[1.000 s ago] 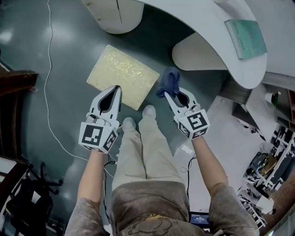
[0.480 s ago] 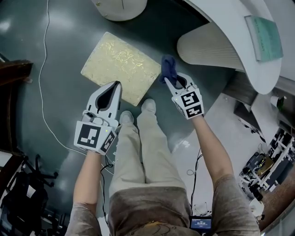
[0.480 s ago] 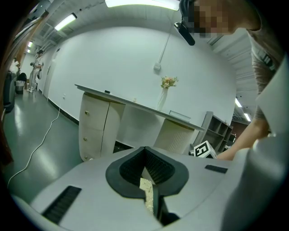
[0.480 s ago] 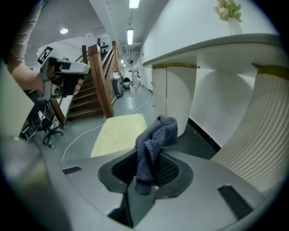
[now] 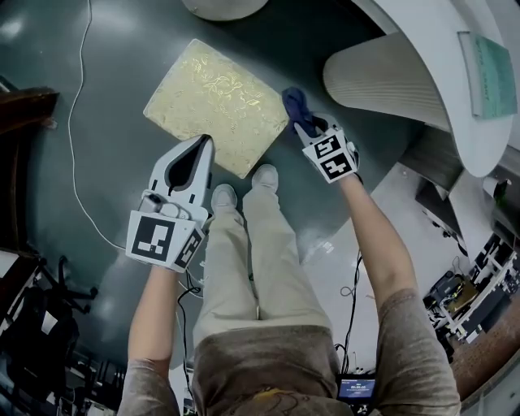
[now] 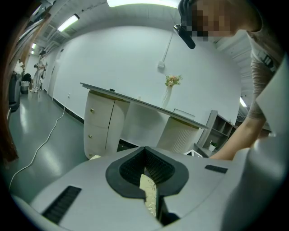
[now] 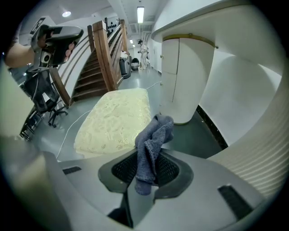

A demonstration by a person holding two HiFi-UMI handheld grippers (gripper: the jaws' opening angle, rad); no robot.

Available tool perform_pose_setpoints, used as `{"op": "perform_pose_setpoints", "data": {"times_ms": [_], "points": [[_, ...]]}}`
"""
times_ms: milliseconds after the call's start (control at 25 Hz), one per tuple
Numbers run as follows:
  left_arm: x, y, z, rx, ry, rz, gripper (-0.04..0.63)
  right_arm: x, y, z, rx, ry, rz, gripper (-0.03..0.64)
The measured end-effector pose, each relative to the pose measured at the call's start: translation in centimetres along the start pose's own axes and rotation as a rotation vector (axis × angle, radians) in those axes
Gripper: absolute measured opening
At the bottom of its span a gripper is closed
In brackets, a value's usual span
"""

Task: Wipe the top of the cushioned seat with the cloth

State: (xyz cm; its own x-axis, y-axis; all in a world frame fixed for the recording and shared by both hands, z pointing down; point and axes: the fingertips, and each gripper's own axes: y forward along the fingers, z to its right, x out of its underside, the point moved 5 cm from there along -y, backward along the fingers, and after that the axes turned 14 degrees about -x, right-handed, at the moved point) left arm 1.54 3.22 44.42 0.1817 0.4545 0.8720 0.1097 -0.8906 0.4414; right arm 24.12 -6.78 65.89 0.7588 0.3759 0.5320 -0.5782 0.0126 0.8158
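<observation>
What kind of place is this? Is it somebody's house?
Probably not a house. It looks like an office lobby or reception hall: a long curved white counter, a wide wooden staircase, and a shiny grey floor leading into a corridor with ceiling strip lights.

I saw a glossy grey-green floor (image 5: 106, 73) running under a curved white desk (image 5: 422, 49). Left of that desk rose a wooden staircase (image 7: 101, 54), with strip lights (image 7: 140, 13) overhead beyond it.
</observation>
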Motion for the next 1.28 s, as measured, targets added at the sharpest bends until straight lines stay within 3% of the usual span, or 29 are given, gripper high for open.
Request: {"op": "perform_pose_setpoints", "data": {"times_ms": [360,1280], "points": [[0.4,-0.9,-0.8,-0.030,-0.014,-0.007,0.015,0.0,1.8,0.5,-0.023,-0.044,-0.070,0.100],[1.9,-3.7,-2.6,-0.037,-0.042,0.002,0.015,-0.2,5.3,-12.5,-0.273,-0.125,-0.073,0.097]]}}
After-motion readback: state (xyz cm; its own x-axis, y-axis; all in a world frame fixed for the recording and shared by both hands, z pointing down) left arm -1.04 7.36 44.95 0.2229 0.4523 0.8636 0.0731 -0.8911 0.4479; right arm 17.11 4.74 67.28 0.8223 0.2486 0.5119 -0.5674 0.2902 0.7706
